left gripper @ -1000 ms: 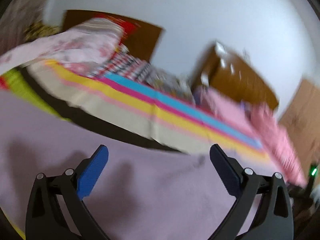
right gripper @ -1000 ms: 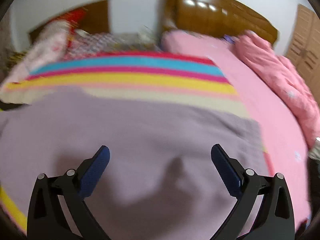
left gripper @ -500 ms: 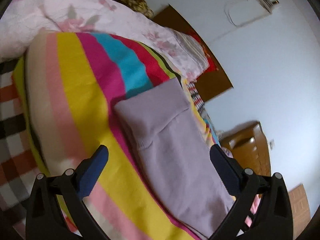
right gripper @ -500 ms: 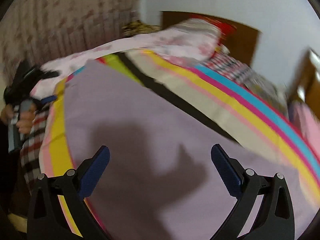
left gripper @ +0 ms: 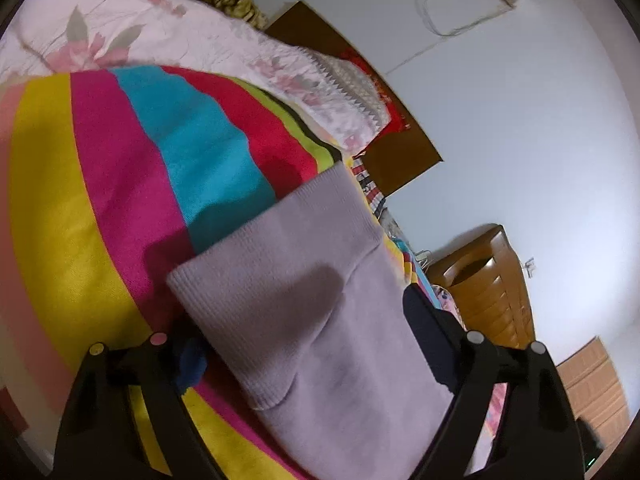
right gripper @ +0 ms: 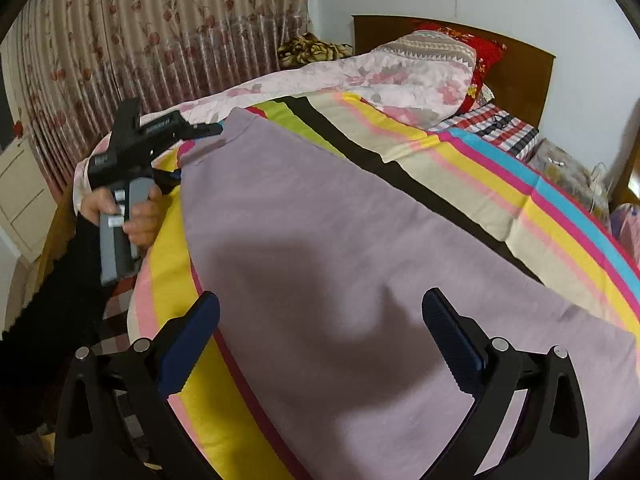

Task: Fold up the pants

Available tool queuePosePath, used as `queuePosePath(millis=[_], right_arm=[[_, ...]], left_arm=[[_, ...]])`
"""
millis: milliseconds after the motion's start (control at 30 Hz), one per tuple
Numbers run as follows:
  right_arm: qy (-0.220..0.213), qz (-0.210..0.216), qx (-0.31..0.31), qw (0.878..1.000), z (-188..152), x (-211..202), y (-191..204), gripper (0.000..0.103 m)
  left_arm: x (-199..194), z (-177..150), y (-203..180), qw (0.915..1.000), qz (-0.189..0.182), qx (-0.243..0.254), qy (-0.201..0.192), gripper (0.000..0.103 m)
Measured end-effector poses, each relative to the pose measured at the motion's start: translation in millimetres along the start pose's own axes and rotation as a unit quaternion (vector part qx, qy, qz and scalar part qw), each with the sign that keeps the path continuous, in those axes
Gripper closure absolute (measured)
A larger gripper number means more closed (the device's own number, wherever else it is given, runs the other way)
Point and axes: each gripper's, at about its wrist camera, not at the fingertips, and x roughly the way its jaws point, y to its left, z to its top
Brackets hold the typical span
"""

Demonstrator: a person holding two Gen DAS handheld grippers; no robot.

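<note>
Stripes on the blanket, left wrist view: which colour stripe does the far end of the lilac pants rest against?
The turquoise stripe, between the magenta and red stripes; the lilac pants overlap its lower end.

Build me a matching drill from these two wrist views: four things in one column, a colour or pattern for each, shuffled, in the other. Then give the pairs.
Things:
1. pants
2. blanket
3. quilt
4. headboard

Descriptions:
A. pale pink with a flower print
B. plain lilac
C. dark brown wood
D. bright stripes of yellow, magenta and blue

Pairs: 1-B, 2-D, 3-A, 4-C
</note>
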Motion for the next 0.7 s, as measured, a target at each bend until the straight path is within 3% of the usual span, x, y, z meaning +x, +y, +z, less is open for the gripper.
queuePosePath(millis=[100,133,167,200,233,300,400,467,600,700], right_arm=[[0.007,0.008,0.000,1.000,-2,6,3,0.005],[0.009,0.010,-0.001,1.000,-2,8,4,0.005],[0.006,0.011,-0.003,1.000,-1,8,7,0.005],[0.003,0.012,-0.006,1.000,2,8,8,0.005],[-0.001,0.012,-0.009,1.000,4,7,10,0.005],[-0.005,0.009,-0.012,1.000,8,7,11,0.005],[-0.005,0.004,-0.012,1.000,11,8,6,0.005],[-0.004,-0.001,-0.012,1.000,12,10,2,0.005],[-0.005,0.016,-0.002,1.000,22,22,-9,0.005],[0.029,-0.005,0.001,1.000,29,40,-15,0.005]], left_arm=[[3,-6,-13,0.9993,0.009,0.035,0.010,0.002],[5,-6,-17,0.9990,0.021,0.039,0.012,0.003],[6,-6,-21,0.9985,0.038,0.037,0.008,0.013],[5,-5,-21,0.9981,0.052,0.035,0.004,0.045],[4,-6,-21,0.9976,0.061,0.032,0.005,0.063],[3,-5,-19,0.9989,0.041,0.022,0.004,0.075],[-4,-8,-44,0.9931,0.079,0.085,-0.021,0.080],[-14,-7,-67,0.9891,0.081,0.115,-0.042,0.082],[-11,4,-80,0.9859,0.100,0.126,-0.046,0.083],[-3,5,-75,0.9849,0.121,0.120,-0.031,0.083]])
